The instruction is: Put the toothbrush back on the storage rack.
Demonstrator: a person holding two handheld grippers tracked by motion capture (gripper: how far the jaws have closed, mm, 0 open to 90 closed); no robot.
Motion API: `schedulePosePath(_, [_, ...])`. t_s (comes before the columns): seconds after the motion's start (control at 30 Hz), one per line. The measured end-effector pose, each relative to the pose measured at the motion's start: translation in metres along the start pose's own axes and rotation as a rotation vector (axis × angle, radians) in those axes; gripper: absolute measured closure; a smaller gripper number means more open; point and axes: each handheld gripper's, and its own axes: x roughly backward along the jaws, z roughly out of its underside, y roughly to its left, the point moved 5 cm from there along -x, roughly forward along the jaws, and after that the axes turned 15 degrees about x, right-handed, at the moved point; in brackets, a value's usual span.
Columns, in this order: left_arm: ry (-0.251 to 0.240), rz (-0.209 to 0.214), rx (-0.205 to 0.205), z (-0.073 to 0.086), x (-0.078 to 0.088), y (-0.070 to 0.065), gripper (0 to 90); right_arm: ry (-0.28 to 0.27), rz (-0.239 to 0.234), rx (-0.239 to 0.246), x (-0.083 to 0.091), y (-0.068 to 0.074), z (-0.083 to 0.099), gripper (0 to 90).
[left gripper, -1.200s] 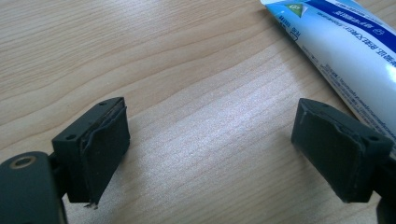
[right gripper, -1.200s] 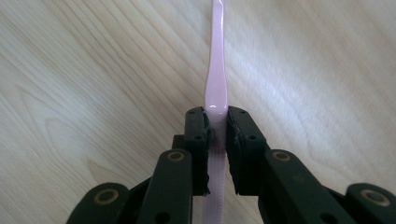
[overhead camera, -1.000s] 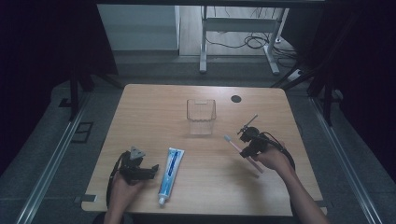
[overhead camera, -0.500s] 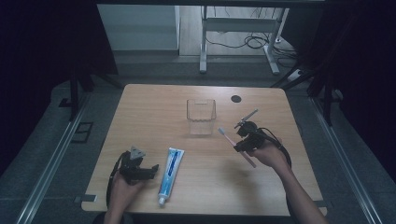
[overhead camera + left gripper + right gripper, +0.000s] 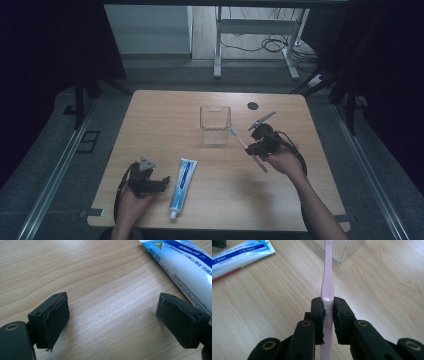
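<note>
A pink toothbrush (image 5: 327,280) is clamped by its handle between the pads of my right gripper (image 5: 328,315), which is shut on it. In the high view the right gripper (image 5: 254,148) holds the toothbrush (image 5: 241,141) above the table, its head just right of a clear plastic cup (image 5: 215,125). A blue and white toothpaste tube (image 5: 182,187) lies flat near the front edge. My left gripper (image 5: 161,182) rests on the table just left of the tube, jaws wide open over bare wood (image 5: 112,315), with the tube (image 5: 185,267) beside its right jaw.
The wooden table (image 5: 165,125) has a dark round cable hole (image 5: 253,106) at the back right. The corner of the clear cup (image 5: 342,250) stands just beyond the toothbrush in the right gripper view. Dark floor and a desk frame lie beyond the far edge.
My right gripper has lifted the toothbrush and carried it left, toward the clear cup. The left gripper and the toothpaste tube have stayed where they were.
</note>
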Motion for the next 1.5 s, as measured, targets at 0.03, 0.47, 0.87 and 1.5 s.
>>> schedulePosePath(0.03, [0.0, 0.0, 0.0, 0.0, 0.0, 0.0, 11.4, -0.005, 0.004, 0.002, 0.0, 0.0, -0.002, 78.3])
schedulePosePath(0.47, [0.0, 0.0, -0.001, 0.0, 0.0, 0.0, 11.4, -0.073, 0.058, 0.013, -0.003, -0.002, -0.028, 78.3])
schedulePosePath(0.87, [0.0, 0.0, 0.004, 0.0, 0.0, 0.0, 11.4, -0.149, 0.082, -0.03, -0.008, -0.014, -0.045, 78.3])
schedulePosePath(1.5, [0.0, 0.0, 0.004, 0.0, 0.0, 0.0, 11.4, -0.26, 0.117, -0.025, -0.009, -0.024, -0.074, 78.3])
